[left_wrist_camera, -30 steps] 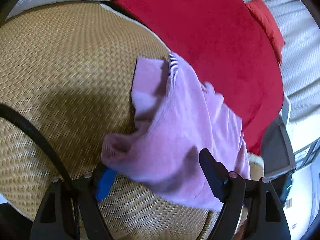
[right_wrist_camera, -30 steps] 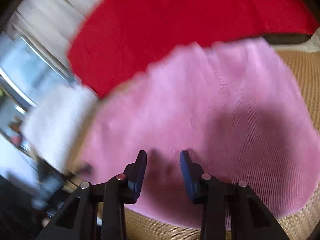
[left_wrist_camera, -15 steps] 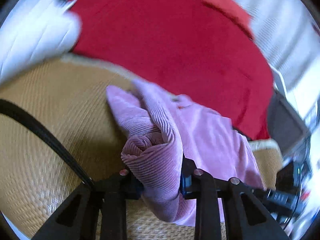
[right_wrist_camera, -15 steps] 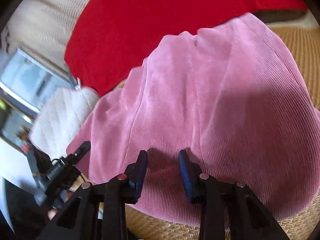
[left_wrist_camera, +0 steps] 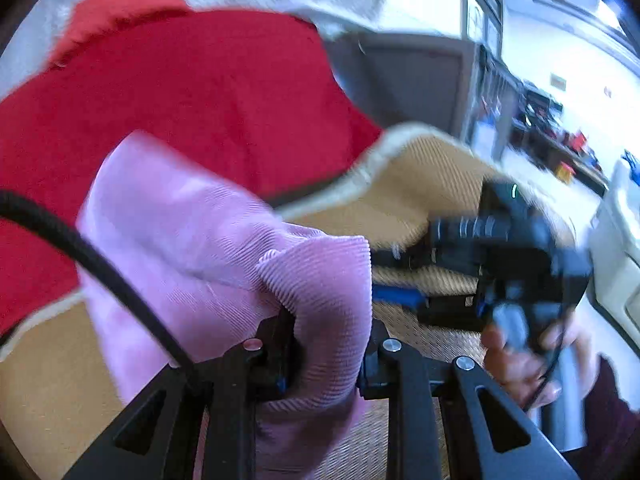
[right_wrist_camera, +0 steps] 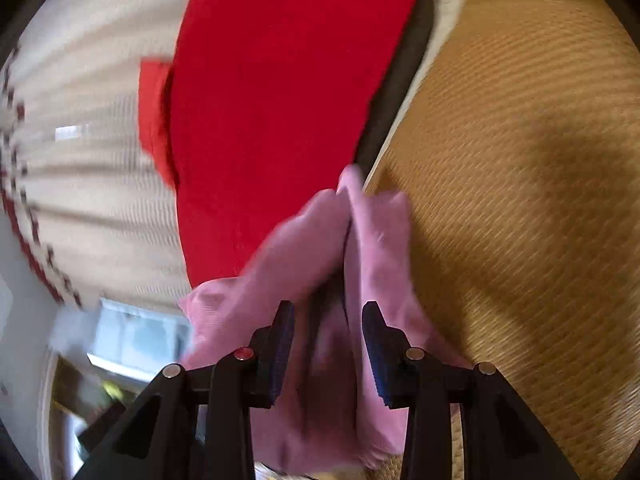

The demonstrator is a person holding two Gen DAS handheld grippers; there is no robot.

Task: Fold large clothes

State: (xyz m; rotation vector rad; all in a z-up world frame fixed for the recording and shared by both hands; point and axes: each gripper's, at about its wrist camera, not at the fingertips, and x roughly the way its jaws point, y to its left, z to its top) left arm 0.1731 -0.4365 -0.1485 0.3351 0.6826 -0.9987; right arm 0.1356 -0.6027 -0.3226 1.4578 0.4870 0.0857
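Note:
A pink corduroy garment [left_wrist_camera: 208, 248] hangs bunched over a woven straw mat [left_wrist_camera: 40, 392]. My left gripper [left_wrist_camera: 324, 344] is shut on a thick fold of the pink garment. In the left wrist view the right gripper [left_wrist_camera: 400, 296] shows to the right, held in a hand, its blue pads pointing at the garment. In the right wrist view my right gripper [right_wrist_camera: 328, 344] has its jaws apart, with creased folds of the pink garment [right_wrist_camera: 344, 248] lying under and between the fingers, not pinched.
A red blanket [left_wrist_camera: 180, 92] lies beyond the mat and also shows in the right wrist view [right_wrist_camera: 272, 92]. A white quilted cover [right_wrist_camera: 88, 160] is at the left. A dark cabinet [left_wrist_camera: 408, 76] stands behind. The mat's pale edge [left_wrist_camera: 360, 176] curls up.
The left gripper, open a second ago, closed on a fold of the pink garment and lifted it. The right view swung; the spread garment now looks bunched into narrow folds.

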